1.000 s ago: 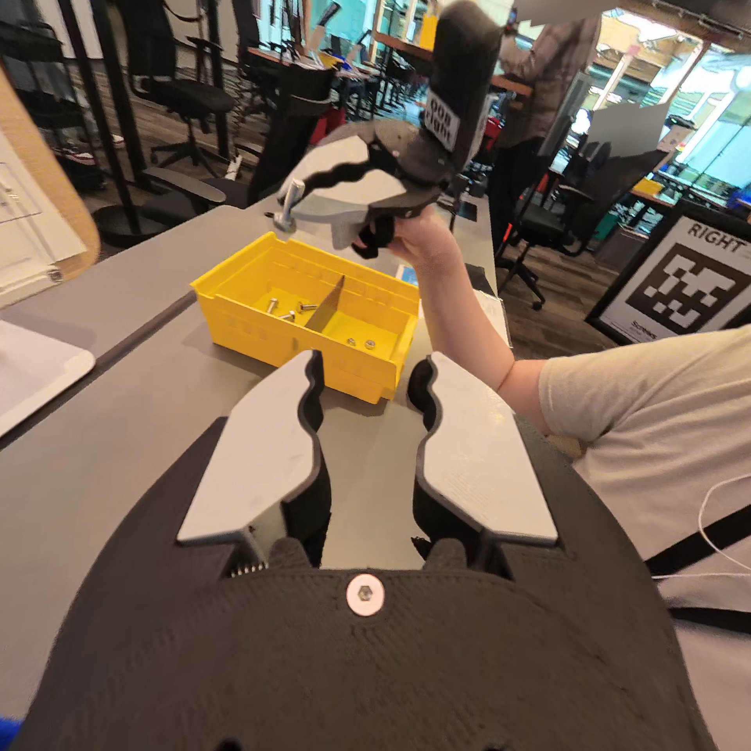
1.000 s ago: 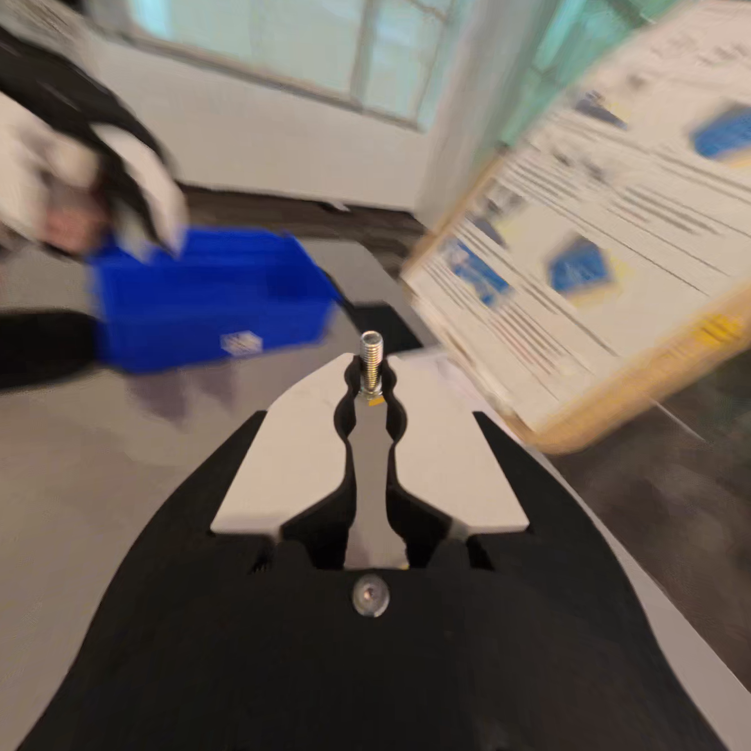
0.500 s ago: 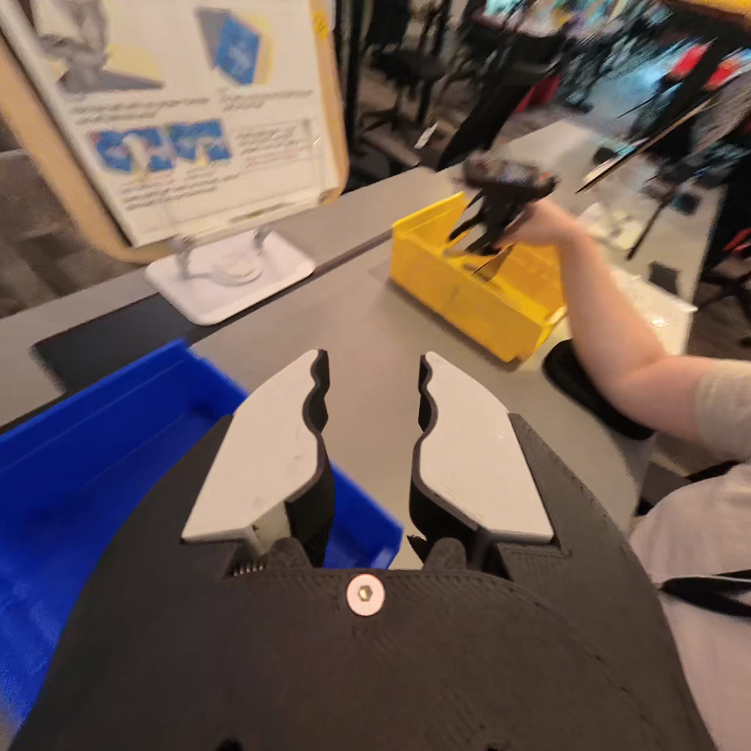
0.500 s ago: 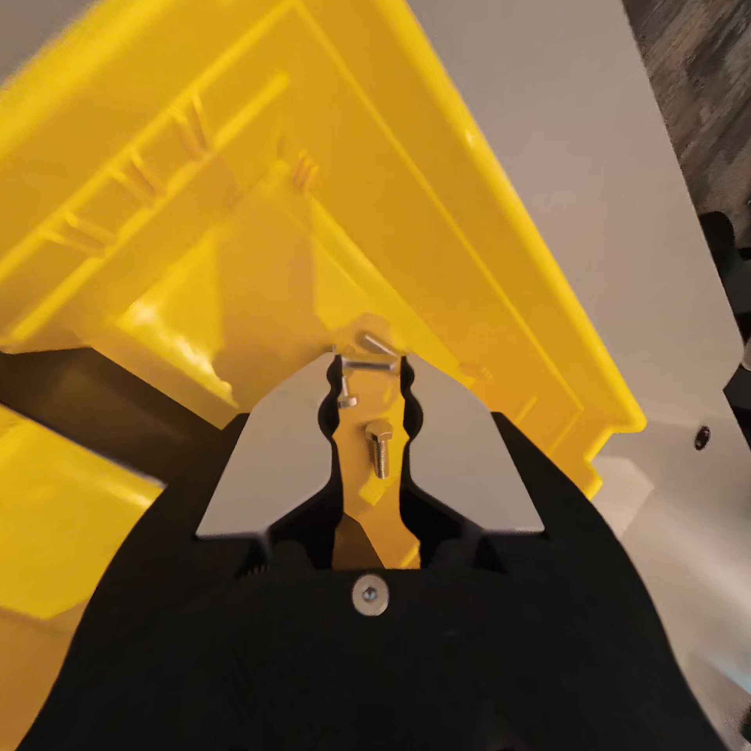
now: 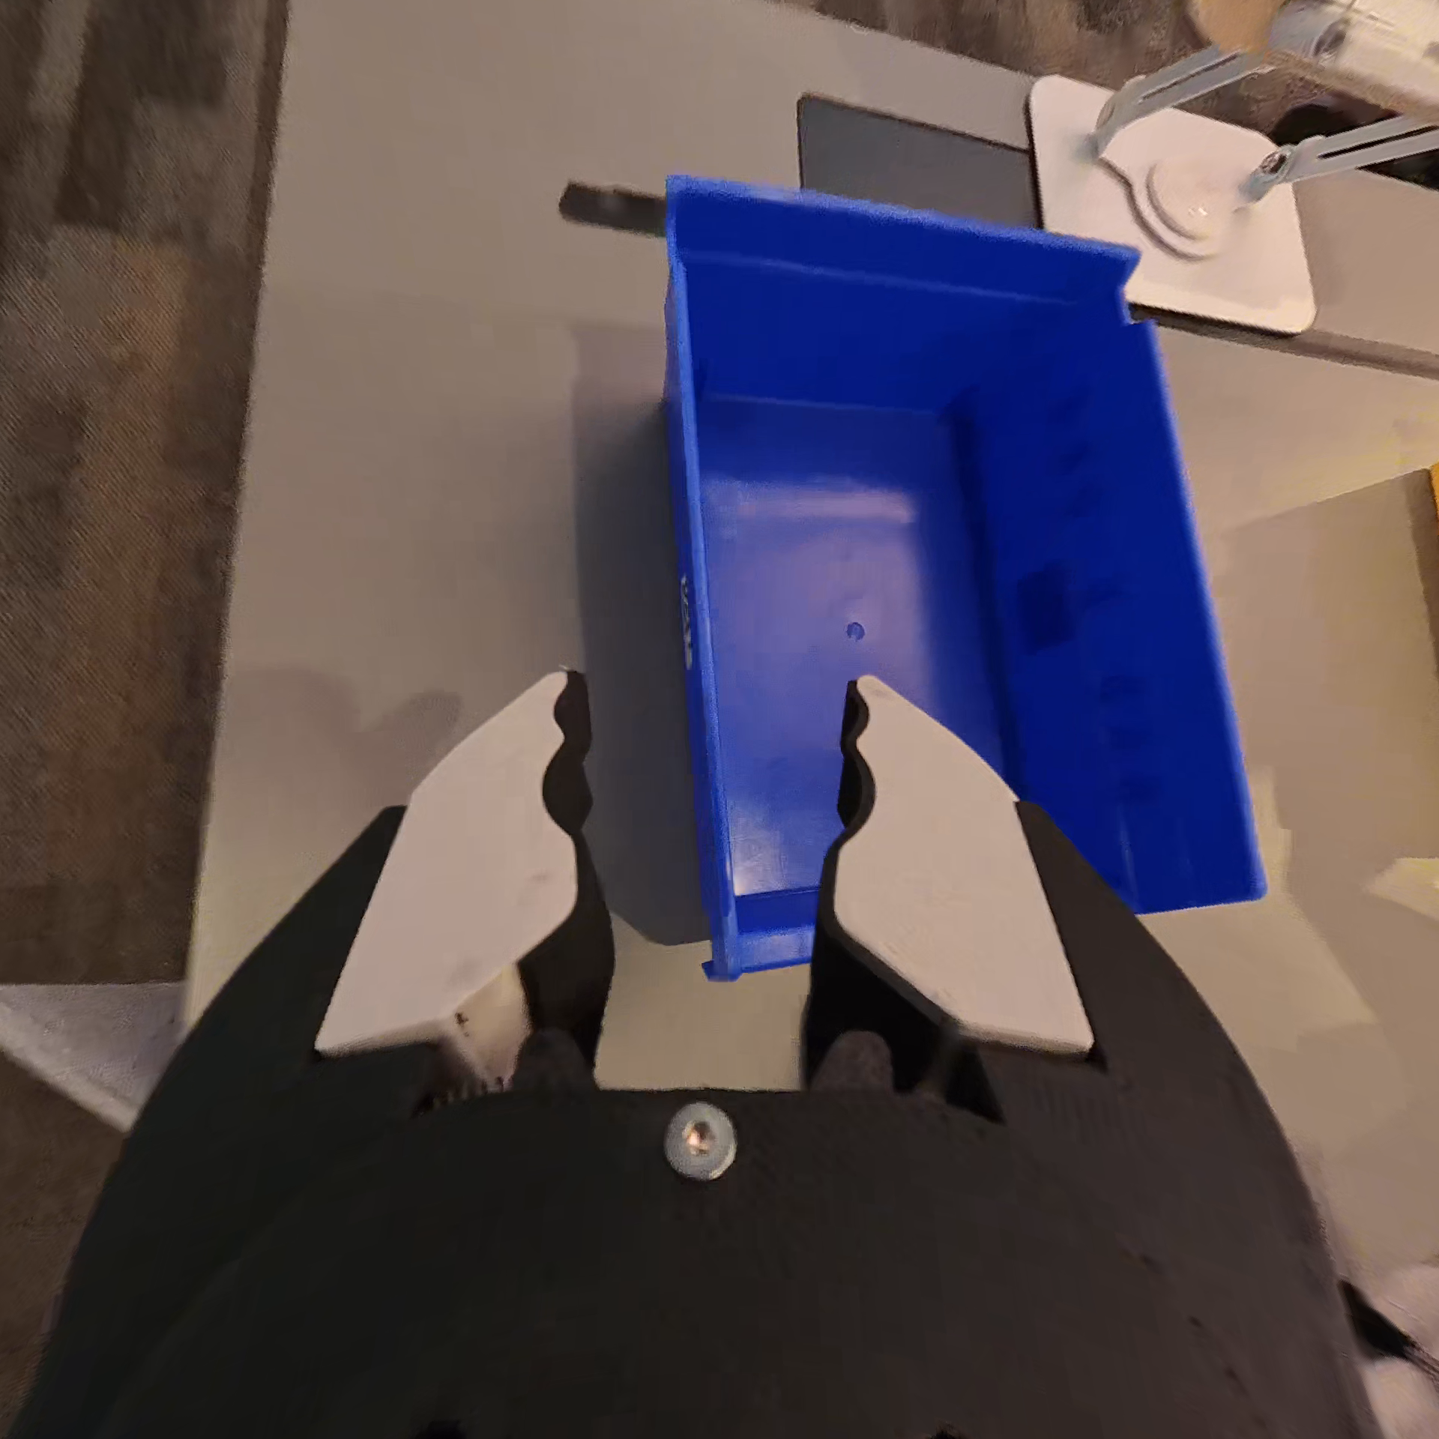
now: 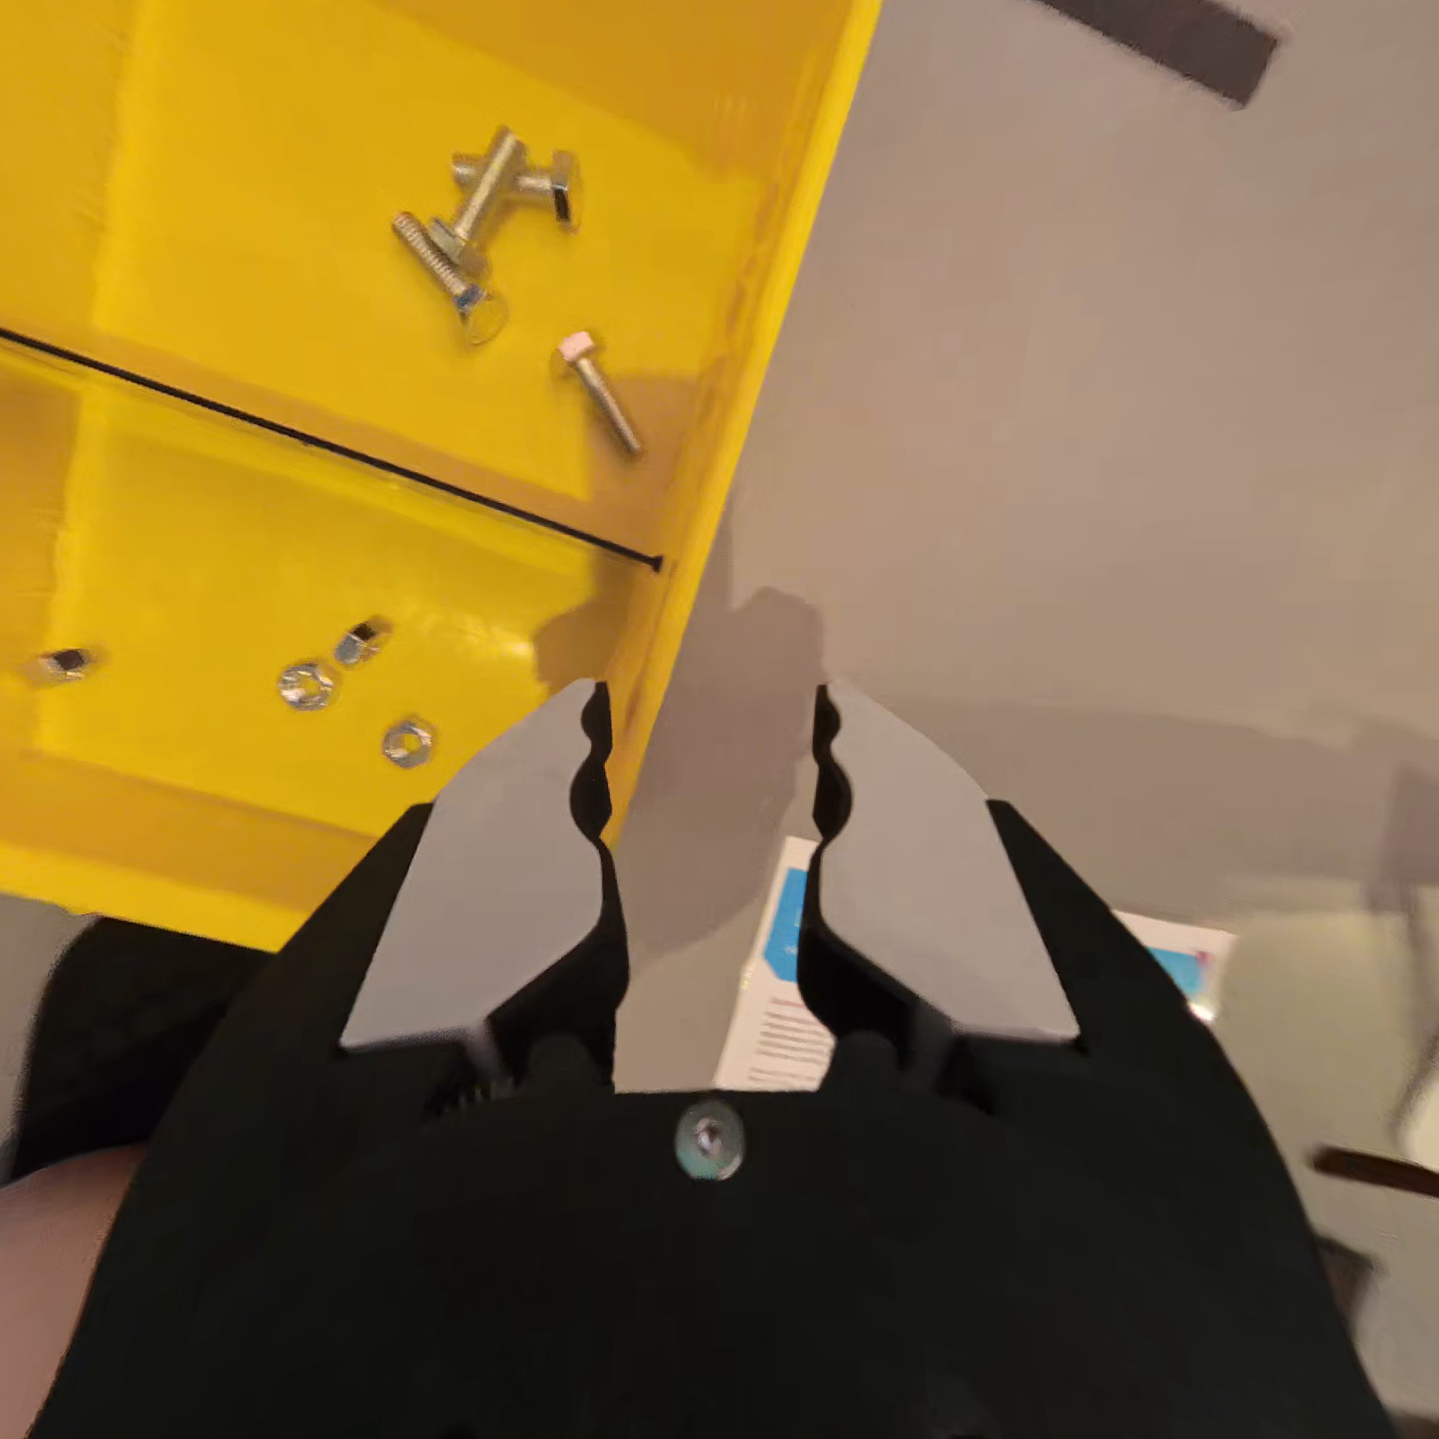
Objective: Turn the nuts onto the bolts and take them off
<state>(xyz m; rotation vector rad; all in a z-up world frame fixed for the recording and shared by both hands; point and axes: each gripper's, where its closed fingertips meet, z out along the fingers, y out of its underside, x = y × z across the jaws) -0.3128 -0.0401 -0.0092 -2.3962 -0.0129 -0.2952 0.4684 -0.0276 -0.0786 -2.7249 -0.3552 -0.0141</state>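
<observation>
In the right wrist view a yellow bin has a thin black divider. The far compartment holds several bolts: a heap and a single bolt. The near compartment holds several nuts. My right gripper is open and empty, above the bin's right wall and the grey table. In the left wrist view my left gripper is open and empty above the near left edge of a blue bin, which looks empty.
The grey table carries a white stand base and a dark pad beyond the blue bin. Printed paper lies near my right gripper. Wooden floor lies left of the table's edge.
My right gripper held a bolt, carried it into the yellow bin, let it go and drew back to the right, opening wider. My left gripper swung left from the yellow bin to over the blue bin.
</observation>
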